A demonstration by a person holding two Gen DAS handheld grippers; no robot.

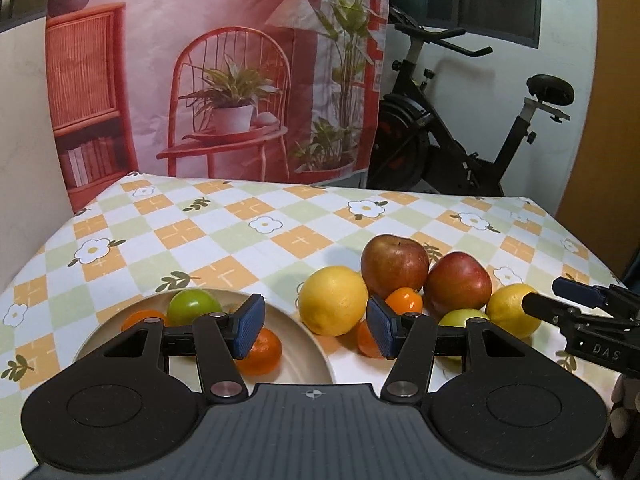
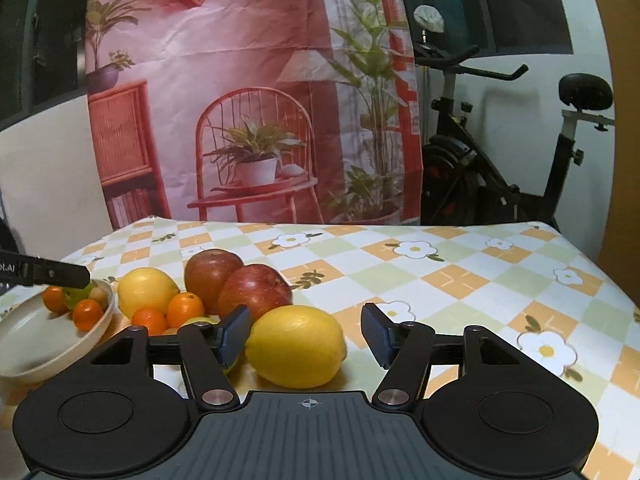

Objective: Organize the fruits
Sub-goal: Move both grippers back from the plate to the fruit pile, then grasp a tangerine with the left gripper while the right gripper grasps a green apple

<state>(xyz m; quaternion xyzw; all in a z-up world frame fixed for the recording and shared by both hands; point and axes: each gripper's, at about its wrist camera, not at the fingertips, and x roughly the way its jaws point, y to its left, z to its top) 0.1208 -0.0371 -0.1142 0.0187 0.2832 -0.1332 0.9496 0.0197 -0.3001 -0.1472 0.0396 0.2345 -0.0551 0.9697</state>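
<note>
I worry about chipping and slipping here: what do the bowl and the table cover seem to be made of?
The bowl looks like glazed ceramic or melamine: smooth cream surface with a soft sheen and a thick rim; which of the two I cannot tell. The table cover looks like printed vinyl or oilcloth: flat, hardly creased, faintly glossy, though it may be cloth.

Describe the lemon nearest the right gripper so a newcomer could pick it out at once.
On the checked, flowered tablecloth, a heap of fruit lies right of the pale bowl. The lemon lies at the heap's near right end, in front of the two red apples, between the open fingers of the right gripper. The other lemon lies further back, beside the bowl.
</note>
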